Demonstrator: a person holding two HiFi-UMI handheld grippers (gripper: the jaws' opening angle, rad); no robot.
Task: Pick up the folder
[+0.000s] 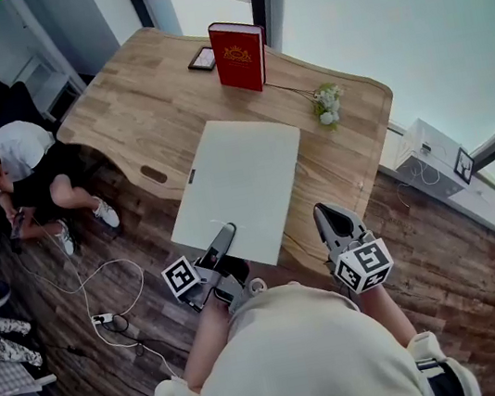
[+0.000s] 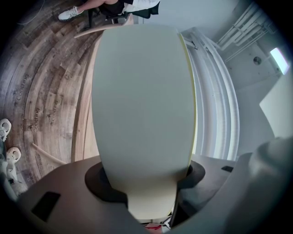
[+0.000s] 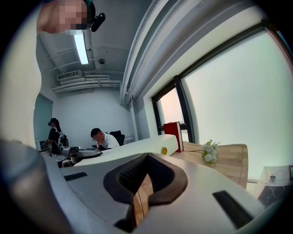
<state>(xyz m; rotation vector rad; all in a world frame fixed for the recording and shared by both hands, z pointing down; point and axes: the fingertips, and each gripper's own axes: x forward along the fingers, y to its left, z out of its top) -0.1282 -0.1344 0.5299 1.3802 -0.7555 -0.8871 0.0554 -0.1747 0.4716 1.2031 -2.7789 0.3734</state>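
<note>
Clamped on the near short edge of the pale grey-white rectangular folder (image 1: pixel 241 184), the left claw (image 1: pixel 226 235) has its jaws closed on the sheet from either side. The left gripper view shows the folder running straight out from between them. Its long axis points away from this claw, toward the far side of the light wooden table (image 1: pixel 134 108). The near part hangs out past the table's front edge, over the dark plank floor (image 1: pixel 59 308).

Seen from the right gripper view, the folder sits roughly level and seems to be raised off the table top. I judge the pick-up as made, or very nearly so.

The right claw (image 1: pixel 325 213) is closed on nothing, its tips together. It hovers just right of the folder's near right corner without touching it and points across the table. The left claw is the one on the folder, so any further lift turns on that single grip at one end. The free far end may sag or swing.

Beyond the folder's far edge stand an upright red hardback book (image 1: pixel 239 55) and a small dark flat frame (image 1: pixel 202 59), with a sprig of white flowers (image 1: pixel 329 103) off to the right. A person in a white top (image 1: pixel 21 164) sits on the floor to the left.
</note>
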